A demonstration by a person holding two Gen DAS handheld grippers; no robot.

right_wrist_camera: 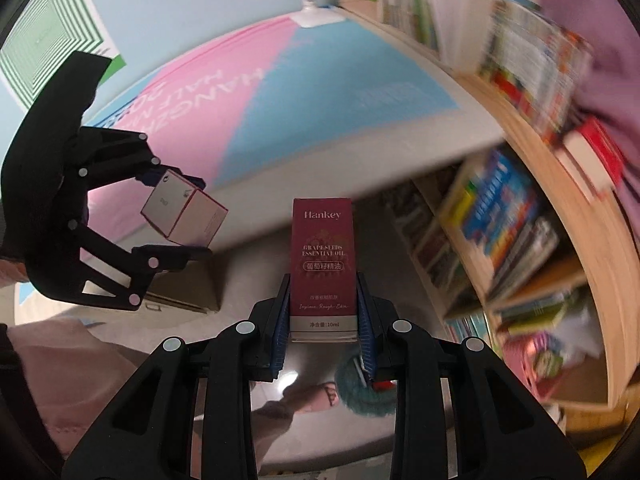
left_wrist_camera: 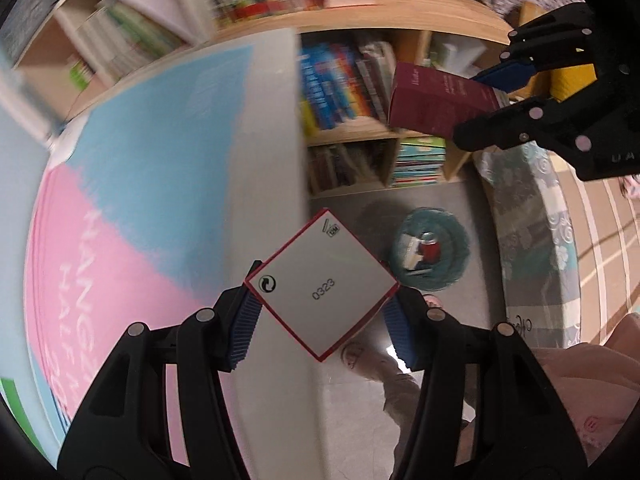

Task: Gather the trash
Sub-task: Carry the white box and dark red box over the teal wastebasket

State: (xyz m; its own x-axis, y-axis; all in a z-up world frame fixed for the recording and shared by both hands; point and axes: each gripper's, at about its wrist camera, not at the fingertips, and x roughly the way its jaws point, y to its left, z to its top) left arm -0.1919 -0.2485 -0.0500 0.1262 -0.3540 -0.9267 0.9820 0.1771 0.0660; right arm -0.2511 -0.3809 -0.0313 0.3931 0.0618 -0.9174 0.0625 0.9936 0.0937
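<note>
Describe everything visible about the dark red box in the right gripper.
The dark red box is a tall, narrow carton that looks like cardboard, with a pale band at its base. Its front reads "Hankey", "Grape Seeds Essential Oil", Chinese characters and "10ml". It looks intact and closed. The right gripper clamps its lower sides between blue pads, holding it in the air, above the floor. Nothing else touches it.
</note>
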